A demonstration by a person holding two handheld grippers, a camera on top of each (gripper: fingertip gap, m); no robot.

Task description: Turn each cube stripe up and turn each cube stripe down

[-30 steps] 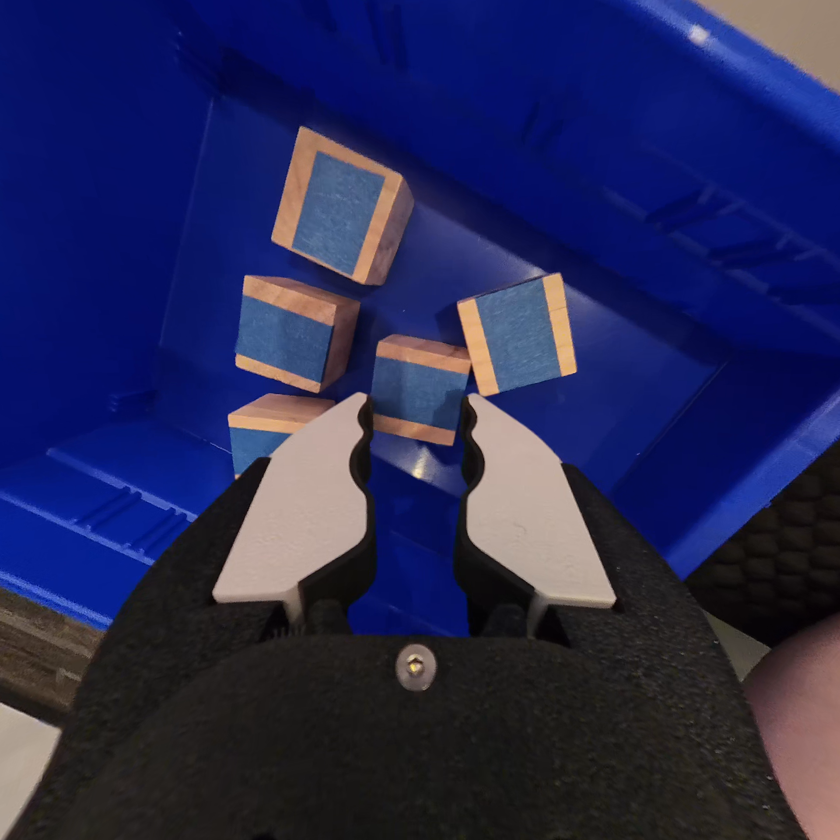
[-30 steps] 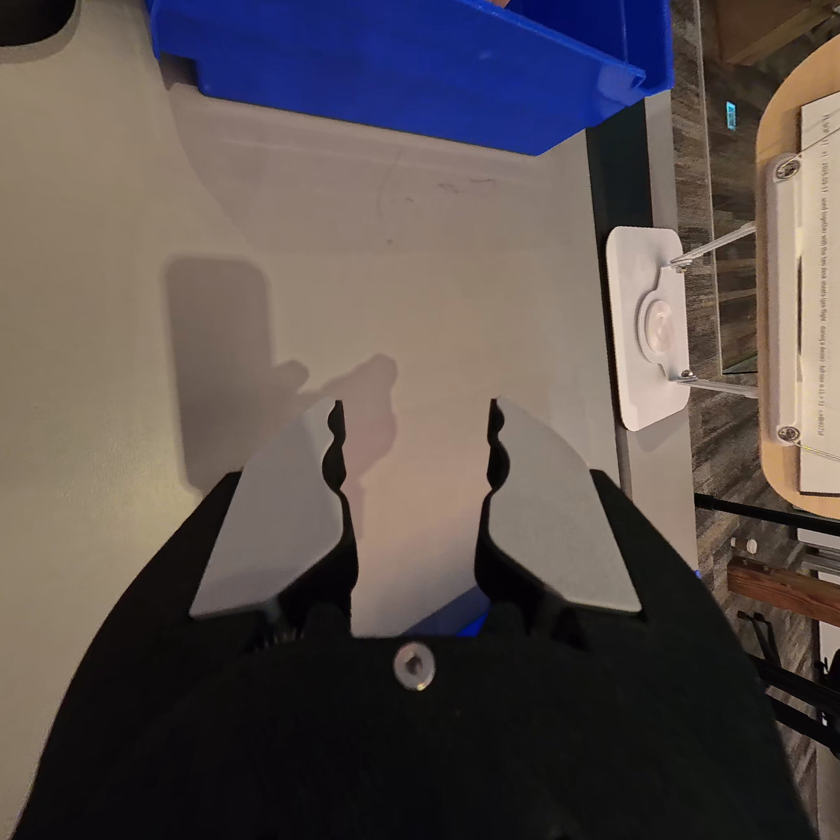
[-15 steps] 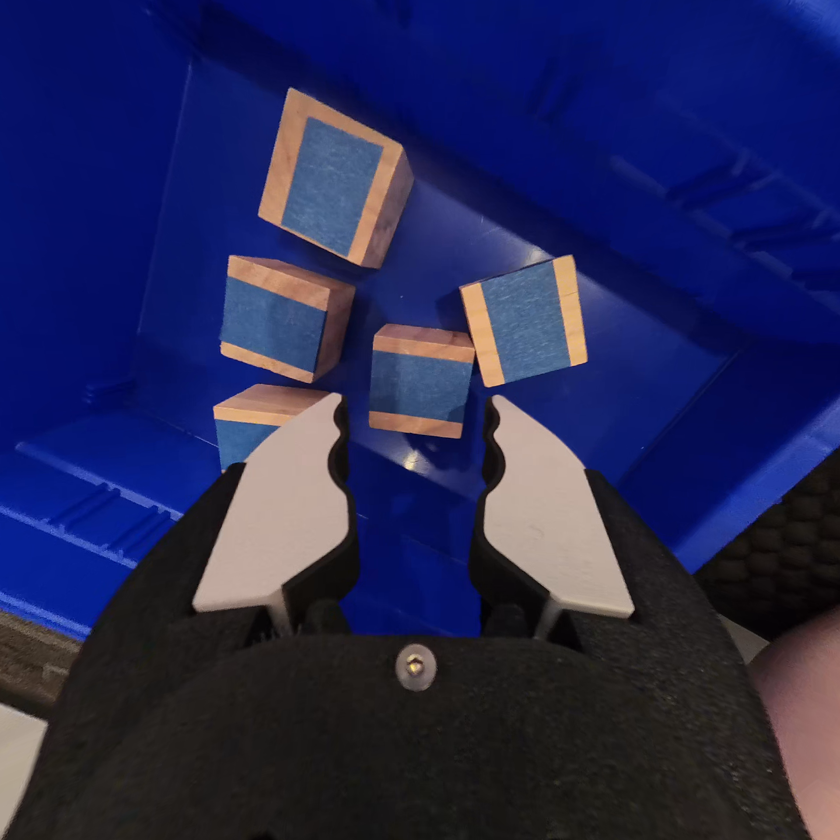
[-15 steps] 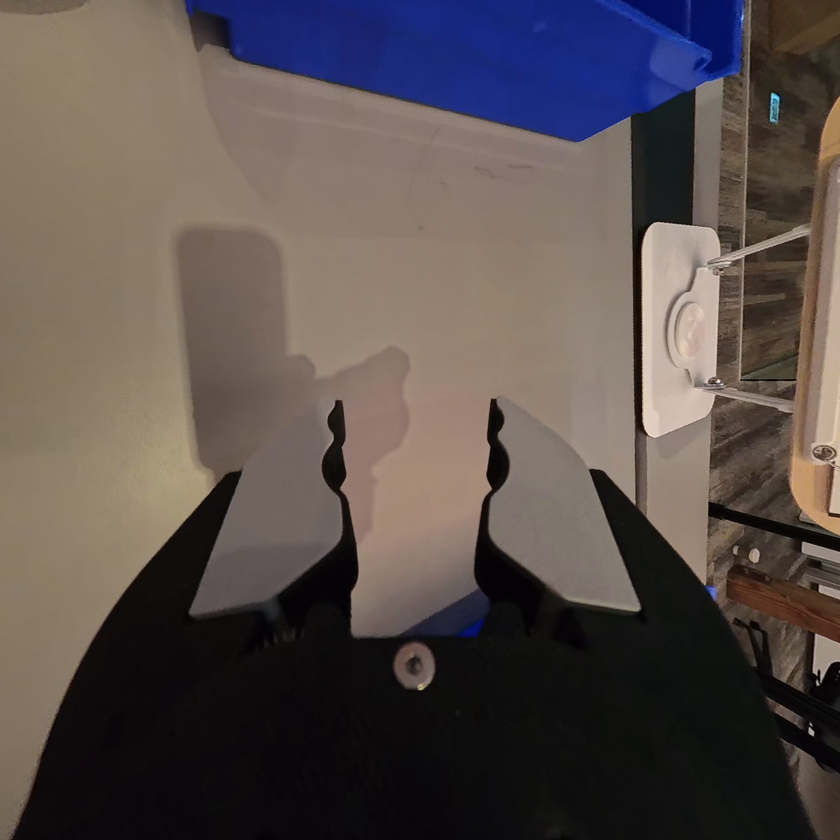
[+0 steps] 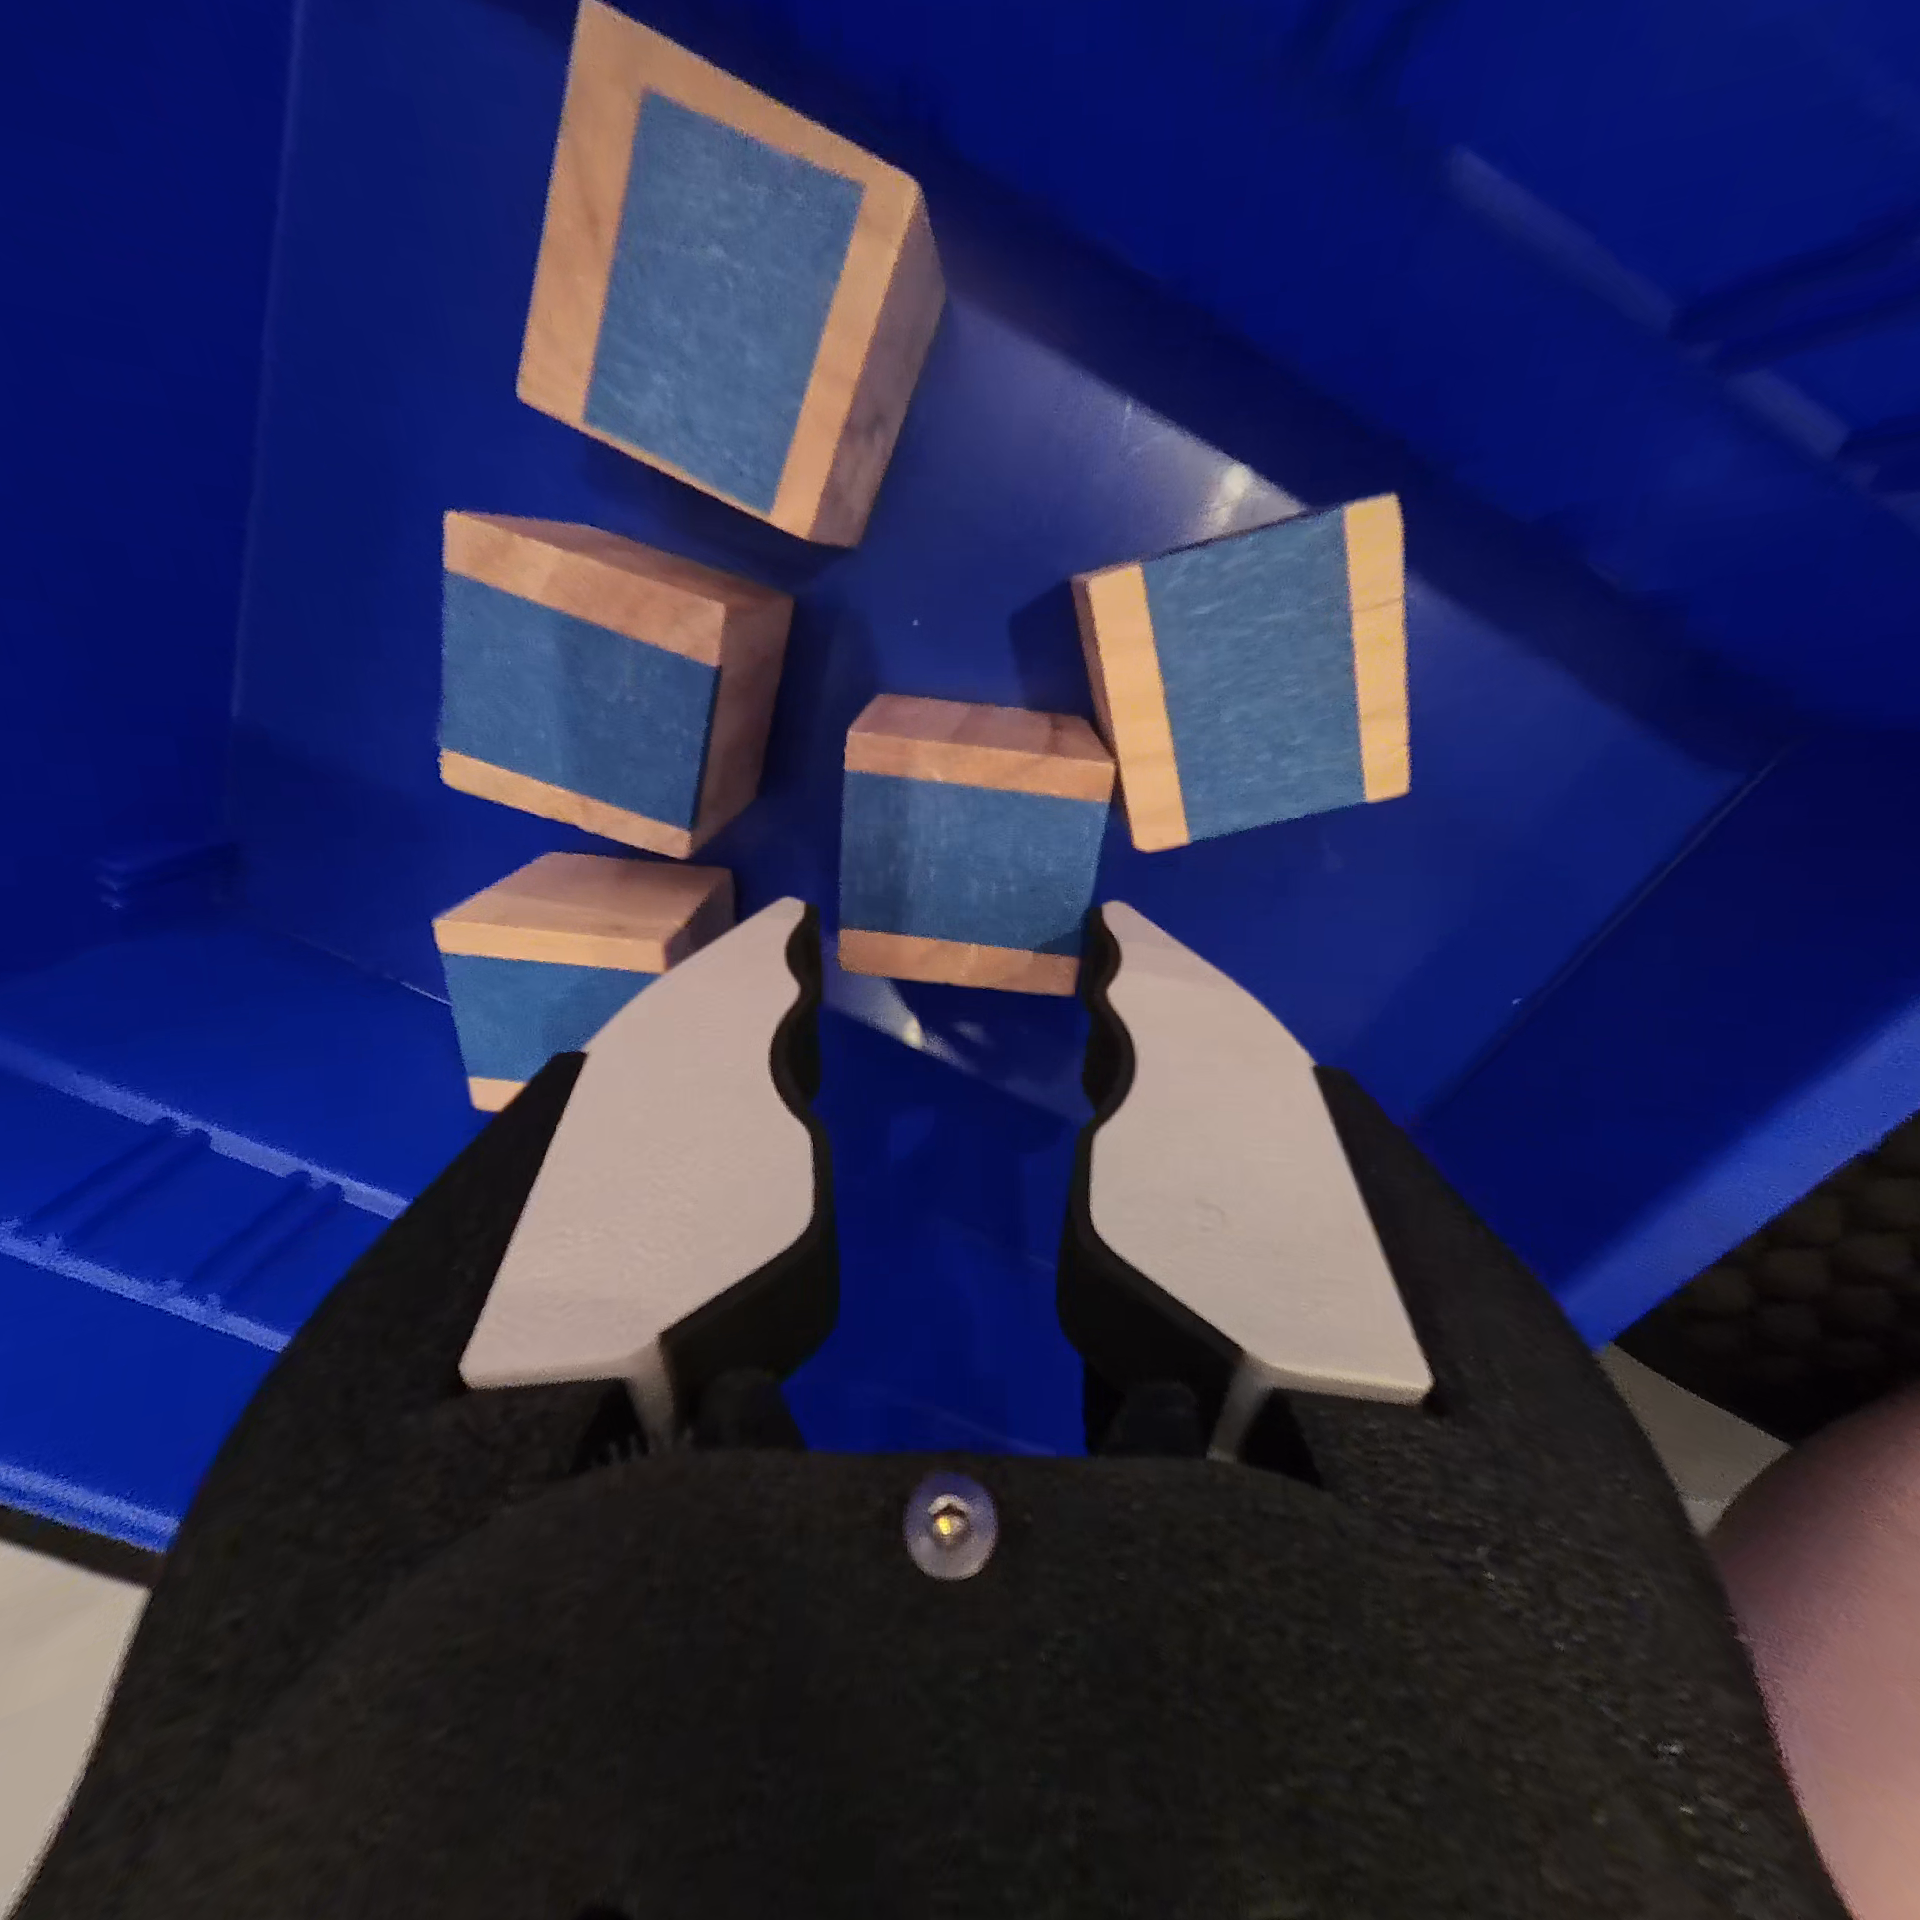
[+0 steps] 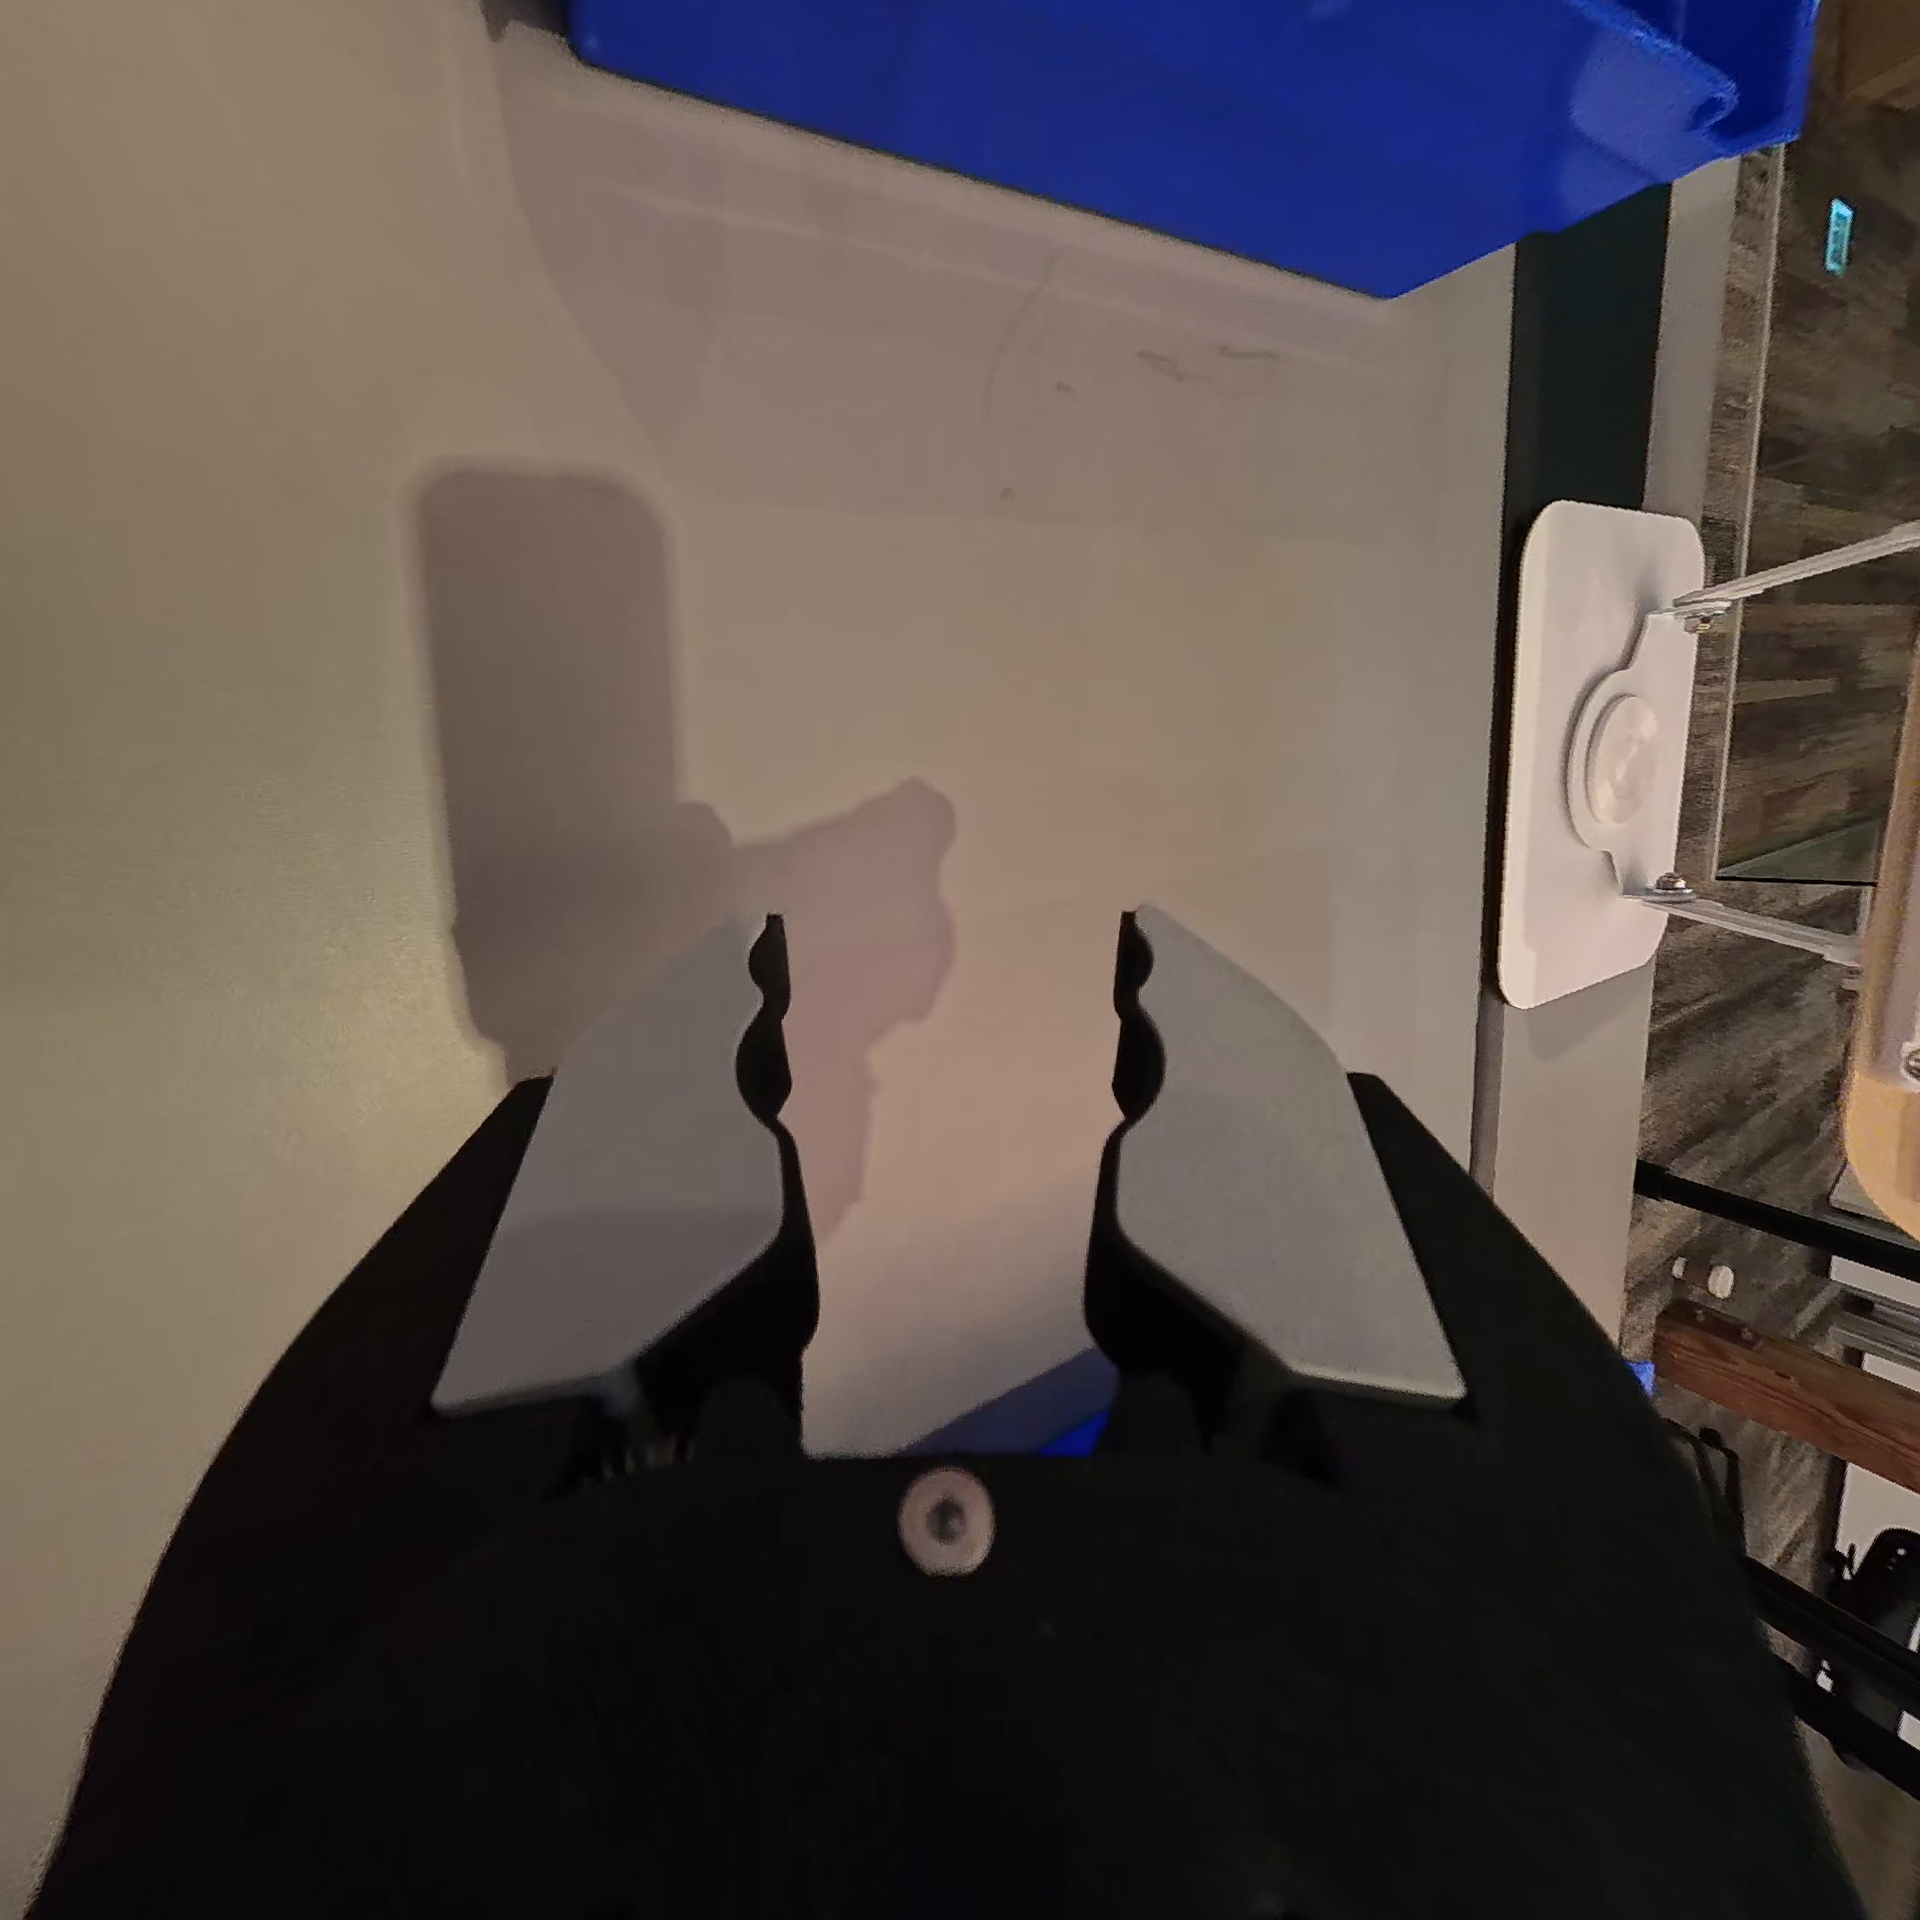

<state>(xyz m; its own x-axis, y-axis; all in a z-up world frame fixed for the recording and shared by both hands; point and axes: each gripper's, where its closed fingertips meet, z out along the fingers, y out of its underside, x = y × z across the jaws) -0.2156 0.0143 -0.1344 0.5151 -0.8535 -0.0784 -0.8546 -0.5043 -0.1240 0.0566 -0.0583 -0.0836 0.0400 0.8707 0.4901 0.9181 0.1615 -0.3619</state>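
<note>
The left gripper had been carried deeper into the blue bin over the last second, and its jaws, which a second earlier were narrow, had been spread wider; they were released, with nothing held between them. The centre cube, a wooden block with a blue tape stripe on the face turned toward the camera, was now seen straight ahead of the fingertips, its lower corners level with them. Whether the tips were touching it could not be told.

Four more striped wooden cubes were seen in the bin: one just left of the left finger and partly hidden by it, one ahead and to the left, one farthest ahead, and one ahead to the right, close by the centre cube's upper right corner. The last two appeared to lie stripe up; the other three showed bare wood on top.

The widening and advance were judged to be the approach to a grasp on the centre cube, so that it could be rolled a quarter turn. No cube had been seen to move.

The right gripper was held open and empty over the pale tabletop, having drifted slightly, with the bin's outer wall well ahead of it.
</note>
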